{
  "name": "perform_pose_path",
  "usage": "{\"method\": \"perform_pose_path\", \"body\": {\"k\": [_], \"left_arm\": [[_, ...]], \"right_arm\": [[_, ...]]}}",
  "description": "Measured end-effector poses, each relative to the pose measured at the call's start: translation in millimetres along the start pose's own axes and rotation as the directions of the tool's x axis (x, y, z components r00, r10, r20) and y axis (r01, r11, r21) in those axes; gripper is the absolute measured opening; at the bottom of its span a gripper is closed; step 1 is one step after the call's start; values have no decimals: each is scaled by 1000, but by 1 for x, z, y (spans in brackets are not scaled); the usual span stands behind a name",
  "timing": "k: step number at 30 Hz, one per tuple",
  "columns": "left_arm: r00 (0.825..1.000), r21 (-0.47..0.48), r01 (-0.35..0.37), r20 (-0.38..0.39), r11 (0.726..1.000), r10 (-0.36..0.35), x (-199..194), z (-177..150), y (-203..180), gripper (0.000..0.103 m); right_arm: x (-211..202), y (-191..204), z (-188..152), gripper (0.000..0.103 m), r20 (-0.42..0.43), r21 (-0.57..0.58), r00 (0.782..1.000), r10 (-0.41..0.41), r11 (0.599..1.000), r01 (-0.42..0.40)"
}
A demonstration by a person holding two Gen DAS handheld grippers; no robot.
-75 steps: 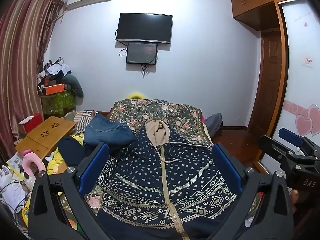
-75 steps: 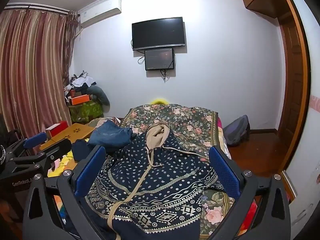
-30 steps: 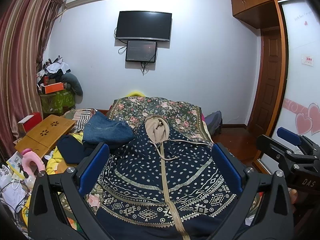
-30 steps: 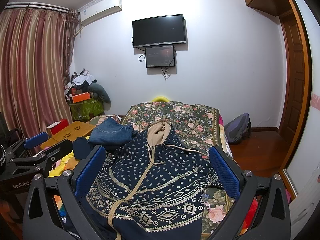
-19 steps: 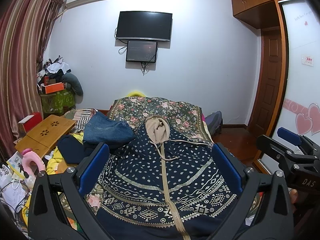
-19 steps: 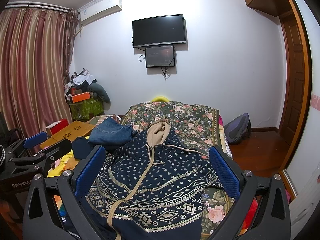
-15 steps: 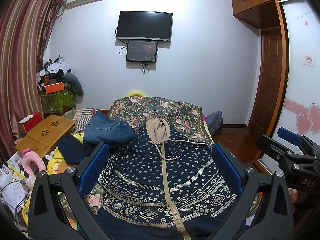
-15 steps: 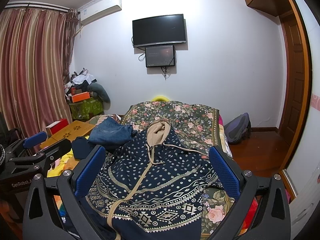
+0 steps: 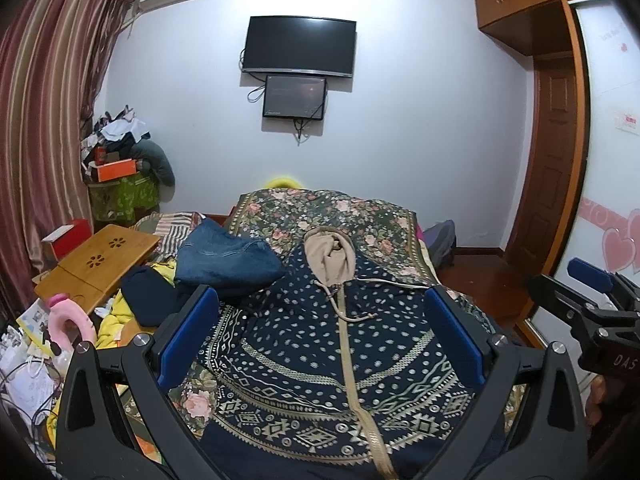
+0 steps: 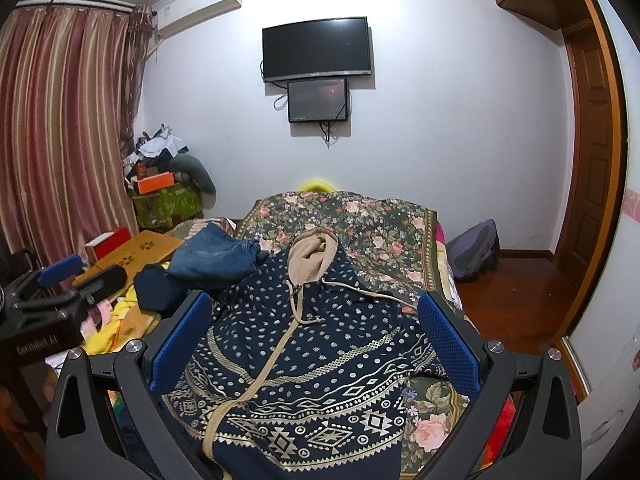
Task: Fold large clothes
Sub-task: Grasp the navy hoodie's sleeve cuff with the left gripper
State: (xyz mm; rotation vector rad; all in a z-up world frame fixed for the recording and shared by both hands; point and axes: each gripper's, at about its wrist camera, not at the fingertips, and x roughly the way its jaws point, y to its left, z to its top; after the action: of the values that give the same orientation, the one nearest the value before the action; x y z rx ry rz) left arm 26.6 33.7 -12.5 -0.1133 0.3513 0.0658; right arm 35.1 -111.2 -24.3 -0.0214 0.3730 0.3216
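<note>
A navy patterned hooded jacket (image 9: 320,344) with a tan hood and a tan zipper lies spread flat on the floral bed cover (image 9: 368,220); it also shows in the right wrist view (image 10: 320,360). My left gripper (image 9: 320,336) is open and empty, held above the jacket's lower part. My right gripper (image 10: 316,336) is open and empty, also above the jacket. Each gripper shows at the edge of the other's view: the right gripper (image 9: 588,292) and the left gripper (image 10: 60,276).
Folded blue jeans (image 9: 224,256) and a dark garment (image 9: 152,296) lie left of the jacket. A wooden lap table (image 9: 100,256), a red box and clutter stand at the left. A backpack (image 10: 476,248) sits on the floor at the right, near a wooden door.
Both views have shifted only slightly; the jacket lies as before and both grippers stay open.
</note>
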Motion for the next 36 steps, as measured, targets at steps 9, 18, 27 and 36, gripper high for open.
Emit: {"method": "perform_pose_path", "body": {"k": [9, 18, 27, 36], "left_arm": [[996, -40, -86, 11, 995, 87, 44, 23, 58, 103], [977, -191, -182, -143, 965, 156, 135, 25, 164, 103], [872, -394, -383, -453, 836, 186, 234, -50, 294, 92], [816, -442, -471, -547, 764, 187, 288, -96, 366, 76]], "right_arm": [[47, -3, 16, 102, -38, -33, 999, -26, 999, 25], [110, -5, 35, 102, -54, -64, 997, -49, 997, 46], [180, -23, 9, 102, -241, -15, 970, -31, 999, 29], [216, -38, -11, 102, -349, 10, 936, -50, 998, 57]]}}
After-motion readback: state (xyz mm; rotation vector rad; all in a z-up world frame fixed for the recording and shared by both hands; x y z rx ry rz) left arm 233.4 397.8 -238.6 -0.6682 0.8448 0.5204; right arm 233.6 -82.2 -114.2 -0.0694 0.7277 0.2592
